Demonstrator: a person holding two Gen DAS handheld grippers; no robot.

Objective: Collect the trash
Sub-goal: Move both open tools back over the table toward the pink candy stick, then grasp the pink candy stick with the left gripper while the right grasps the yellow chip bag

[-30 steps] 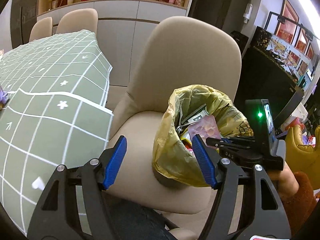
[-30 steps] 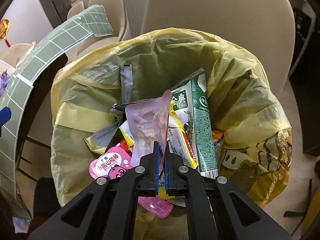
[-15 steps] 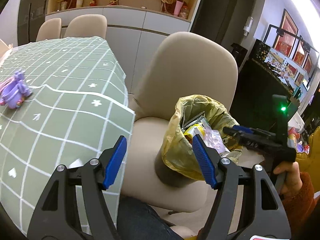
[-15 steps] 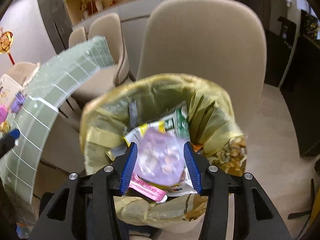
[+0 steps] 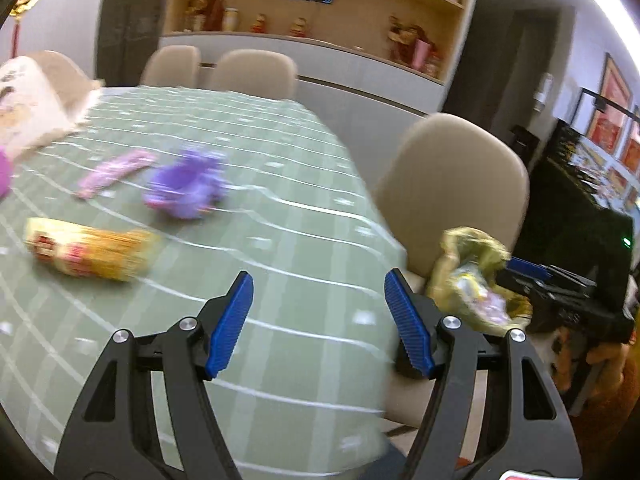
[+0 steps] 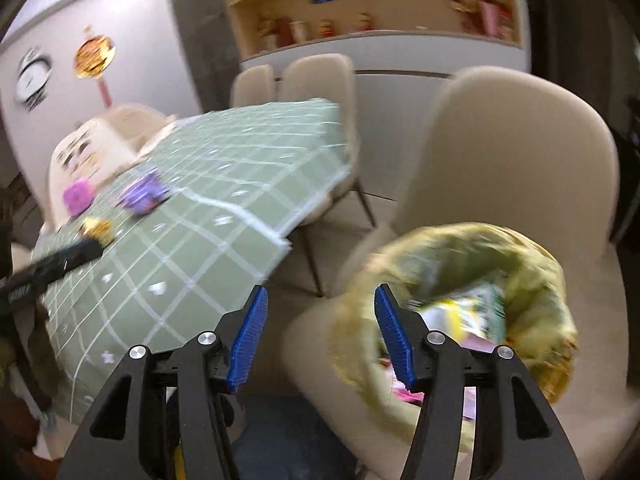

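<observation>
- Left tool (image 5: 318,320): jaws spread wide, nothing between them. It hangs over the near edge of the surface (image 5: 288,248), which is covered in a green checked cloth.
- Right tool (image 6: 318,336): jaws likewise spread and empty. It sits off the surface's edge, above the beige chair (image 6: 500,152), with the yellow-lined trash bin (image 6: 532,264) just to its right and slightly below.
- Trash bin contents: wrappers are visible inside the bag — blurred, so individual items cannot be told apart. In the left view the trash bin (image 5: 472,276) stands on the chair seat, right of the surface's corner.
- Remaining trash on the surface, judged from the left view: a yellow-and-red snack packet (image 5: 90,248) lies ahead and to the left of the left tool, its long axis running roughly left to right across the view. A pink wrapper (image 5: 116,172) lies farther off, angled up to the right.
- A purple toy (image 5: 186,184) sits between and beyond the two; it is probably not trash.
- Governing relation: the snack packet is nearer to the left tool than to the right — the right tool is well apart from it, across the surface's corner. The left tool would have to travel forward and left, and closing across the packet's short side looks the better grip.
- Both views are motion-blurred; fine detail is unreliable.
</observation>
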